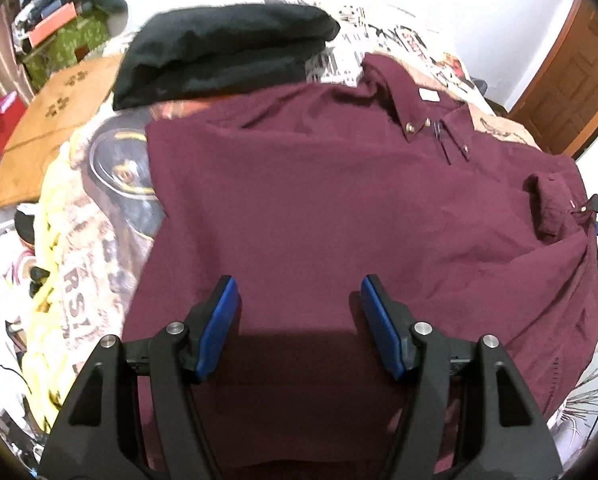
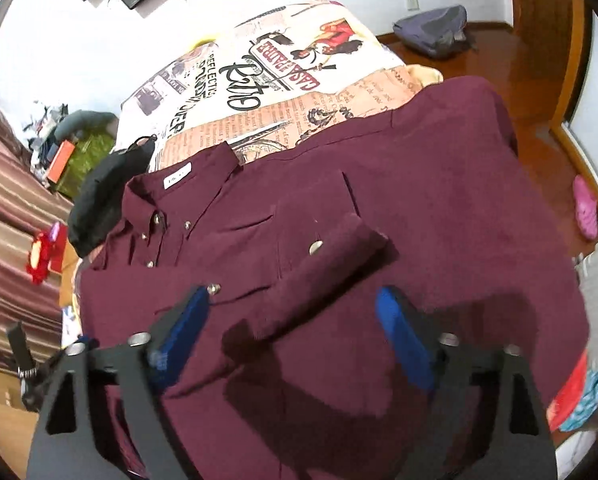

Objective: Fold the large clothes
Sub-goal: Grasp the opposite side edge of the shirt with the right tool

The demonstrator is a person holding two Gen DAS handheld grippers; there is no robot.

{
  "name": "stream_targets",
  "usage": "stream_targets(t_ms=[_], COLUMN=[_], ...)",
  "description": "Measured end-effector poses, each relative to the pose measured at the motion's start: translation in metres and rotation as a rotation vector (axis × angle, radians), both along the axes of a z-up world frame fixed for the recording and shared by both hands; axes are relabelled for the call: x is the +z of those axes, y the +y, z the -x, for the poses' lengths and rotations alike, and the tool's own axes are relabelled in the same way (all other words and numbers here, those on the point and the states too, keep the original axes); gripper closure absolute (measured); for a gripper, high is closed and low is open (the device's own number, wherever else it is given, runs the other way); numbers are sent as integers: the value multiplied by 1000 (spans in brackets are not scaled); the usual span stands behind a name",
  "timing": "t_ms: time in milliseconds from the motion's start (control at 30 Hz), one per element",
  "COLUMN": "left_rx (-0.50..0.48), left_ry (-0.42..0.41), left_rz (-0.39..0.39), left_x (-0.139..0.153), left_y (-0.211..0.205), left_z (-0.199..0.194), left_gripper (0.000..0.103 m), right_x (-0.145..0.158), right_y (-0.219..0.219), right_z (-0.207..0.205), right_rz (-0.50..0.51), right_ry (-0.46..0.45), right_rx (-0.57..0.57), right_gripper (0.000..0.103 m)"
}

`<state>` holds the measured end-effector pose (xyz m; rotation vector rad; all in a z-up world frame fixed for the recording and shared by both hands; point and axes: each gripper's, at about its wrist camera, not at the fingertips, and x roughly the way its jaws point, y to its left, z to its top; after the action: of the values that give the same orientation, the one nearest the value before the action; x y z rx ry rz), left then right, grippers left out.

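A maroon button-down shirt (image 1: 319, 208) lies front up on the bed, its collar (image 1: 403, 92) at the far side. One sleeve is folded in across the chest, and its cuff (image 2: 331, 256) rests by the pocket button. My left gripper (image 1: 297, 284) hovers open over the shirt's lower body, with nothing between its blue pads. My right gripper (image 2: 292, 294) is open just above the folded sleeve (image 2: 299, 304), which runs up between the jaws without the pads pressing on it. In the left wrist view the cuff (image 1: 547, 208) shows at the right.
A folded black garment (image 1: 223, 56) lies on the bed beyond the shirt's left shoulder. The printed bedspread (image 2: 291, 60) extends past the collar. A brown board (image 1: 47, 128) and clutter stand at the left. Right of the bed are wooden floor, a grey bag (image 2: 431, 30) and a pink slipper (image 2: 587, 212).
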<state>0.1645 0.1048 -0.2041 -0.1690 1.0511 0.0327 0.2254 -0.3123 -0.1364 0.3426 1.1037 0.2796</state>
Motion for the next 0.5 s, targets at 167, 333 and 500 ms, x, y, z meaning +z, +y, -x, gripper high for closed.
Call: stream_targets(t_ms=[167,333,500], left_rx=[35,103,144], left_ry=[-31,-24,9], left_rz=[-23,-60,-83], left_x=[14,14,4], left_y=[15,37,50], left_z=[-5,-19,-20], left_gripper=[40,40,40], right_x=[2,35,89], right_y=[-1,6,10], right_z=[-10,-15,3], right_rz=[9,3,-24], right_ry=[-27,-133,-314], right_rx=[-26,7,34], right_gripper=[66,92,93])
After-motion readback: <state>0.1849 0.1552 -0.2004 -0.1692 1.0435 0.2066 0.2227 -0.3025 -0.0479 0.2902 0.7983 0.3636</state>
